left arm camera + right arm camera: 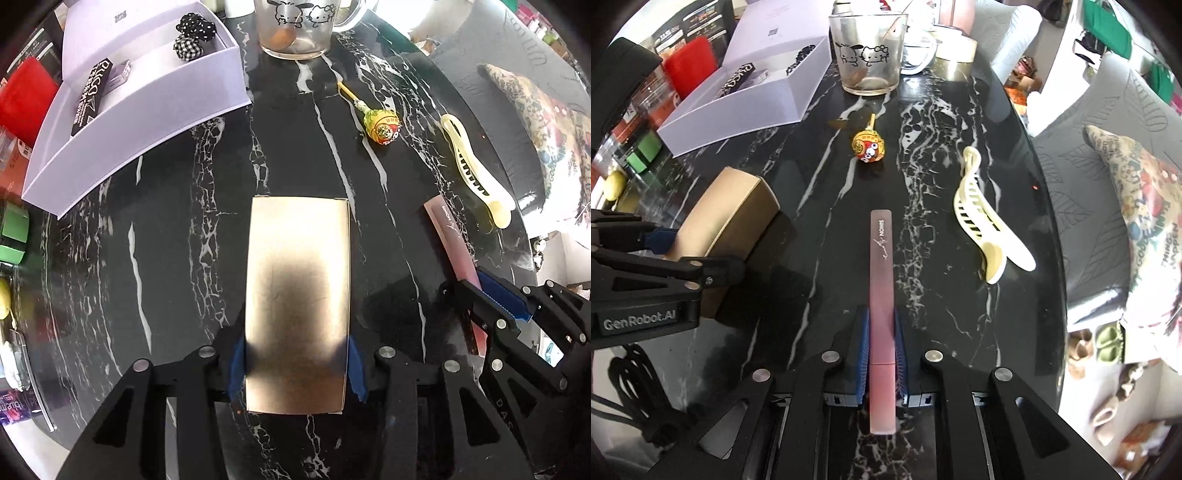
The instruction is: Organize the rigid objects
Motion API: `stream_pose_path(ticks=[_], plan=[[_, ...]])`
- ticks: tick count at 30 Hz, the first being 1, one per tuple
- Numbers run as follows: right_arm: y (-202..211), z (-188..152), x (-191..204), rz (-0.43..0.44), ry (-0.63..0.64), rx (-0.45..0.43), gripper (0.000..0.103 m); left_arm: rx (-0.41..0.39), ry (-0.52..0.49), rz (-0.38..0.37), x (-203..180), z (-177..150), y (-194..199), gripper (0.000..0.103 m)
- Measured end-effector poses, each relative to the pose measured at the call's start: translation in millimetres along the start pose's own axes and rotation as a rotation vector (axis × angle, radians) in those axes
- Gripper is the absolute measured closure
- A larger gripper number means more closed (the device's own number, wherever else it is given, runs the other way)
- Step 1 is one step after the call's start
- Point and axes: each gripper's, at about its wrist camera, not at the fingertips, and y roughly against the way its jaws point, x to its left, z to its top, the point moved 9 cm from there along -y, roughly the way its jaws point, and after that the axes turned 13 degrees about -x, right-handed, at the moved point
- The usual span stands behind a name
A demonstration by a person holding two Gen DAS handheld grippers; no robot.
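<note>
While left tool (pixel 297 369) clamps gold box (pixel 297 295), right tool (pixel 881 354) grips pink stick (pixel 881 295) lengthwise, pointing away.

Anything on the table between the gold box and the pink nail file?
Nothing. In the right wrist view, only bare black marble separates the gold box from the pink nail file. The lollipop lies farther out, toward the glass mug.

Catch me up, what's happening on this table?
Tidying in progress. The left gripper is clamped on a gold box; the right gripper pinches a pink nail file. Lollipop and cream hair clip lie loose on the marble table; the white box sits open.
</note>
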Motion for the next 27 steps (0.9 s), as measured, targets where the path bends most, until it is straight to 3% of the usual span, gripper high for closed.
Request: stream_pose_path(ticks=[21, 27], plan=[[23.8, -6.6, -21.6, 0.04, -0.124, 0.012, 0.09, 0.046, 0.054, -0.029, -9.7, -11.6, 20.5, 0.06], [39.4, -2.3, -31.0, 0.04, -0.137, -0.001, 0.09, 0.013, 0.059, -0.027, -16.1, -2.0, 43.7, 0.06]])
